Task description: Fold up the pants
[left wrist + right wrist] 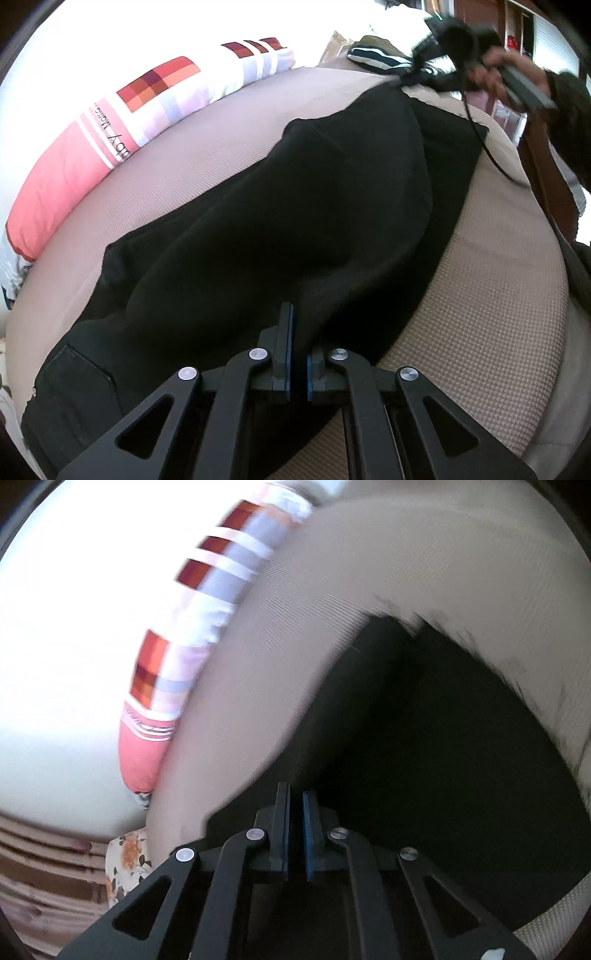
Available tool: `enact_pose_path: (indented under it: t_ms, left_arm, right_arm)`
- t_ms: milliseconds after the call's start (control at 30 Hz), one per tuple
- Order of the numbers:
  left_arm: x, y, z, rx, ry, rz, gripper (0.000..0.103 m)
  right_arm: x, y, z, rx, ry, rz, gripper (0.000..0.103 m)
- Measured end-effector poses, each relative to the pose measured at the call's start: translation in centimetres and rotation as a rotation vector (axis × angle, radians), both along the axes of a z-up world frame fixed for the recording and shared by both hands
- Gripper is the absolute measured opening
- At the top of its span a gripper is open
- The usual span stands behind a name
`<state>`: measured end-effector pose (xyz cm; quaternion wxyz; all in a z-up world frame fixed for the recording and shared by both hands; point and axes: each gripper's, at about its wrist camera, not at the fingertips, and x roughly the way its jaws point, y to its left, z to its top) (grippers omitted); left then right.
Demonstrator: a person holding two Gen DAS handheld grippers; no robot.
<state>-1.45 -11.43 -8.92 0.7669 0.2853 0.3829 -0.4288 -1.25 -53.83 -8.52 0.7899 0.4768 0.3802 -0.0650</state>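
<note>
Left wrist view, left to right: pink/checked pillow (122, 122) runs along the far left edge of the beige mattress (480, 314). Black pants (295, 206) lie flat on the mattress, stretched diagonally from the pocketed end at lower left to the far end at upper right. Left gripper (297, 354) sits at the near edge of the pants, jaws closed down to a thin slit; black fabric bunches up right at the blue pads (291, 332), looks pinched between them. Striped garment (380, 59) lies past the far end of the pants. Top right: a hand (491, 70) holds the other tool, blurred, over the far end of the pants, with a thin black cable (484, 144) trailing down from it.

Right wrist view, heavy blur: same pillow (173, 672) on the left, floral fabric (125, 864) at lower left, mattress (369, 572) across the middle. Right gripper (296, 834) has its jaws almost together, narrow gap visible, nothing seen in it. Pants (443, 757) fill the dark area ahead and to the right of the fingers; can't tell if the tips touch the cloth.
</note>
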Motion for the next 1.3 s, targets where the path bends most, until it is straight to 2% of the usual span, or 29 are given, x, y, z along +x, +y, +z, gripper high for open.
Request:
enact_pose_path:
  t_ms: [100,167,233,333,367,500,600,833,1067,1133,1200,1300]
  left_arm:
    - [0.2,0.3,-0.2,-0.021,0.027,0.003,0.005]
    - [0.8,0.5,-0.3,-0.042,0.07,0.026,0.005]
    - [1.3,0.8,-0.3,-0.065,0.106,0.053,0.005]
    - [1.6,0.9,-0.3,-0.083,0.136,0.079,0.005]
    - [1.7,1.0,-0.3,-0.091,0.147,0.09,0.005]
    - [2.3,1.3,-0.4,-0.116,0.184,0.112,0.005]
    - [2.6,1.5,-0.4,-0.133,0.207,0.119,0.005]
    - [3.0,1.7,-0.3,-0.148,0.234,0.133,0.005]
    - [3.2,1.7,-0.4,-0.148,0.245,0.141,0.005]
    - [3.3,1.7,-0.4,-0.148,0.25,0.141,0.005]
    - [3.4,1.7,-0.3,-0.145,0.258,0.141,0.005]
    - [3.4,1.5,-0.2,-0.134,0.254,0.139,0.005]
  right_arm:
    - [3.4,1.6,3.3,-0.105,0.015,0.055,0.006]
    - [7.0,3.0,4.7,-0.172,0.03,0.108,0.007]
    - [11.0,4.5,4.7,-0.197,0.057,0.152,0.011]
    - [15.3,6.4,4.4,-0.255,0.07,0.223,0.02]
    - [15.9,6.8,4.3,-0.257,0.064,0.248,0.02]
    - [15.3,6.4,4.6,-0.213,0.016,0.246,0.02]
    - [13.2,4.2,4.5,-0.24,0.039,0.19,0.019]
    - [10.2,-1.0,0.4,-0.172,0.144,0.043,0.019]
    - [10.7,-2.9,-2.9,-0.067,0.142,-0.023,0.019]
    - [11.1,-2.9,-3.1,-0.066,0.139,-0.024,0.019]
    - [11.2,-2.8,-2.7,-0.051,0.107,-0.017,0.008]
    - [10.2,-2.4,0.1,-0.11,0.028,-0.016,0.004]
